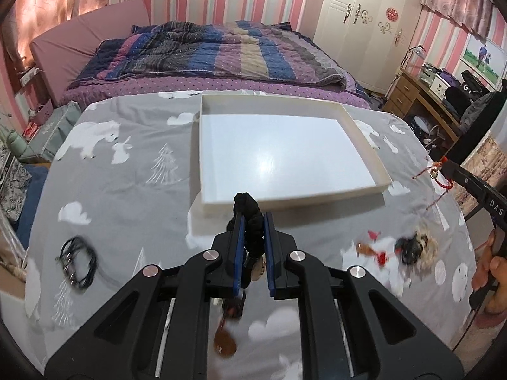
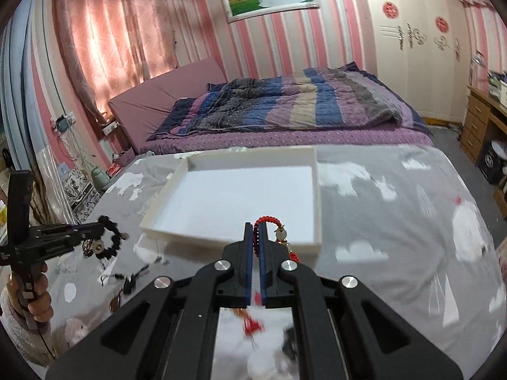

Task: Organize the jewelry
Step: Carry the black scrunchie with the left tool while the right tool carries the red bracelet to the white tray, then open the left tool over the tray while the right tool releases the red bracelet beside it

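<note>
A shallow white tray (image 1: 364, 133) lies on the grey patterned cloth; it also shows in the right wrist view (image 2: 164, 218). My left gripper (image 1: 252, 218) is shut on a black bead bracelet (image 1: 248, 209), held just short of the tray's near rim; the bracelet also shows in the right wrist view (image 2: 111, 237). My right gripper (image 2: 256, 226) is shut on a red braided bracelet (image 2: 269, 220) with a pale bead, near the tray's near right corner. It also shows in the left wrist view (image 1: 435, 174).
A black cord necklace (image 1: 77, 261) lies at the left of the cloth. A blurred heap of jewelry (image 1: 408, 248) lies at the right. A brown pendant (image 1: 225, 342) is under my left gripper. A bed (image 1: 206, 53) stands behind; a desk (image 1: 427, 95) at the right.
</note>
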Action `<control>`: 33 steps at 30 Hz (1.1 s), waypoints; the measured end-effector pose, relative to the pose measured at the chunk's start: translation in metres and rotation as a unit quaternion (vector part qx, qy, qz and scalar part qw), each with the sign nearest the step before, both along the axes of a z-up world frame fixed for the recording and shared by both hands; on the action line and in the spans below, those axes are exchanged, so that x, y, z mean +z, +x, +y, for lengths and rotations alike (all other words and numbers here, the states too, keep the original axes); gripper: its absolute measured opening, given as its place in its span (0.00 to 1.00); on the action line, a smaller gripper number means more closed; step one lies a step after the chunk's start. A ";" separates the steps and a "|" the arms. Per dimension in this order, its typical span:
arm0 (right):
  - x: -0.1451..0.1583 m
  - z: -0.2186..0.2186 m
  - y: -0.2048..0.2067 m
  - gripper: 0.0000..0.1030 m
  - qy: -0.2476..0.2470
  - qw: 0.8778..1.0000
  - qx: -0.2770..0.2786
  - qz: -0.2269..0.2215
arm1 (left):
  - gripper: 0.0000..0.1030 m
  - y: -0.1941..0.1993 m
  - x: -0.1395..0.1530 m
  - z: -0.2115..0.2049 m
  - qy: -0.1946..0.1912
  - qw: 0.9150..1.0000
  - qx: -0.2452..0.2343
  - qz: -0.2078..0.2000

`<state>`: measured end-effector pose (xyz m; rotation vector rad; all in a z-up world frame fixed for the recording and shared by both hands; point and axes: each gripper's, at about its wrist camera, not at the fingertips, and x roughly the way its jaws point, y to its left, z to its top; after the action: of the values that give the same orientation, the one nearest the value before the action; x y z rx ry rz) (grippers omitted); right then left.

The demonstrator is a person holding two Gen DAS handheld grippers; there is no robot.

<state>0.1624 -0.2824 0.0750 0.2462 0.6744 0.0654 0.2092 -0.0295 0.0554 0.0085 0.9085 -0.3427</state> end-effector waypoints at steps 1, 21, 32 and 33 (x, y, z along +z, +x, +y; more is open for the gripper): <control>0.001 0.002 0.009 0.03 -0.003 1.000 0.002 0.001 | 0.10 0.009 -0.001 -0.004 0.003 1.000 0.003 -0.002; -0.054 0.003 0.210 0.03 -0.034 0.998 0.000 0.057 | 0.10 0.201 -0.045 -0.053 -0.005 0.999 0.030 0.045; -0.099 -0.008 0.256 0.05 -0.032 0.994 -0.007 0.102 | 0.10 0.235 -0.071 -0.067 0.005 0.998 0.031 0.061; -0.100 -0.009 0.256 0.06 -0.031 0.994 -0.008 0.101 | 0.10 0.236 -0.071 -0.067 0.009 0.998 0.032 0.059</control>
<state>0.4181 -0.2911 -0.0245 0.2010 0.8739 0.0036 0.4450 -0.0967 -0.0153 -0.0246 1.0260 -0.2783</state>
